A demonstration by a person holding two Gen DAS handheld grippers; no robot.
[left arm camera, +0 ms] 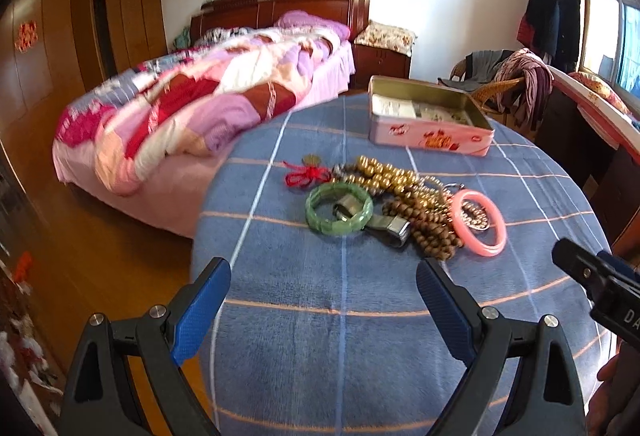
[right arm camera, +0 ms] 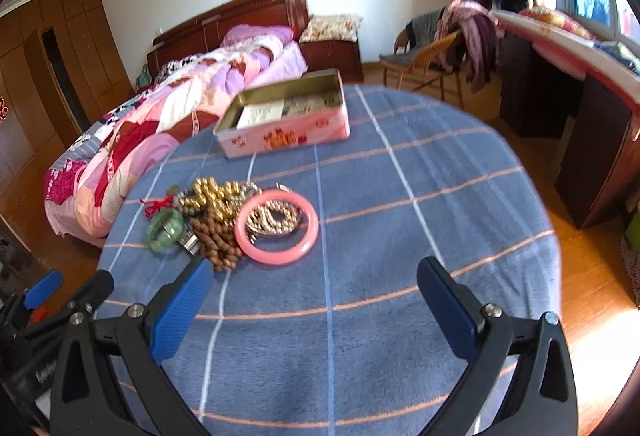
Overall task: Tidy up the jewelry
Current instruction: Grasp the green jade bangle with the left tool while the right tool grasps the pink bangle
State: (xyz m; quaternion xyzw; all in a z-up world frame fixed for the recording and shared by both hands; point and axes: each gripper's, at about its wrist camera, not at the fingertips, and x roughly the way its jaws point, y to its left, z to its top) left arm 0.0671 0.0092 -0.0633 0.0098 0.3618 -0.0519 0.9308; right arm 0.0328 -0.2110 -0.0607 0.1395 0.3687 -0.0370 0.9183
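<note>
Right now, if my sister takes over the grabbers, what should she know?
Left gripper and right gripper: both open, holding nothing, above the blue cloth.
Jewelry sits in one heap: green bracelet, pink bangle, gold beads, brown beads, red cord charm.
The open pink tin stands behind the heap.
Done: nothing sorted. Left: every piece.

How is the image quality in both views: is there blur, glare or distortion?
Left wrist view: fisheye bends the round table; bed edges smear; window overexposed. Right wrist view: pink bangle and tin box slightly soft; bright sun patch on floor at right.
</note>
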